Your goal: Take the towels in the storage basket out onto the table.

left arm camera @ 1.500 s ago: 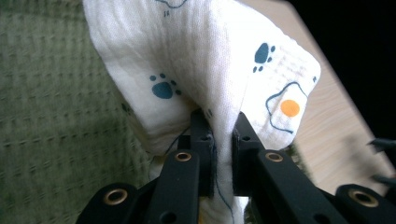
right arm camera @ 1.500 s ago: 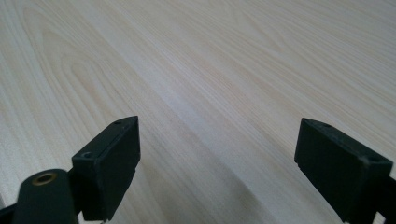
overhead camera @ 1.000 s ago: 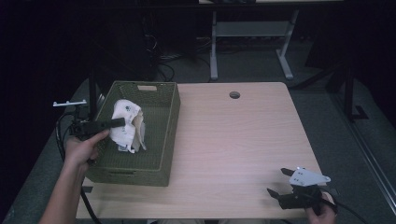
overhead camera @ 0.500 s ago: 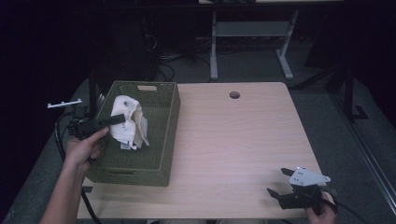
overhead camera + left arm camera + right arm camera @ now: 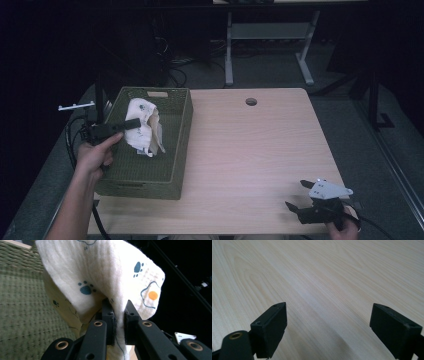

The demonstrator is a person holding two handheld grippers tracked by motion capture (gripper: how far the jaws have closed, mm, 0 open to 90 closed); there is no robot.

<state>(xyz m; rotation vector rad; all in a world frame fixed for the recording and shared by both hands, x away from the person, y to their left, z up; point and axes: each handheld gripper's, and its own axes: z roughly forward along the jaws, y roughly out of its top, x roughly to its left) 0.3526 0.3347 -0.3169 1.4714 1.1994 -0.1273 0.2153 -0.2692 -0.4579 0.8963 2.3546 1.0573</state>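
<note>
Little has changed in the last second: our left gripper (image 5: 131, 123) is clamped on the white cloth (image 5: 142, 126) as before, and the cloth has shifted only a touch inside the green basket (image 5: 182, 135). We judge this as mid-lift, the cloth not yet clear of the basket. In the left gripper view both jaws pinch a fold of the cloth (image 5: 100, 272), paw prints showing, the basket floor (image 5: 27, 312) below.

Edges: the cloth hangs near the basket's 12 o'clock end, its tail touching the mesh floor, with walls at 3 and 9 o'clock to clear.

Open room: the table (image 5: 250, 150) is bare from the basket toward 3 o'clock, apart from the cable hole (image 5: 251, 101) at 12. Our right gripper (image 5: 297, 195) sits at 5 o'clock, jaws apart over bare wood (image 5: 324, 277), holding nothing.
</note>
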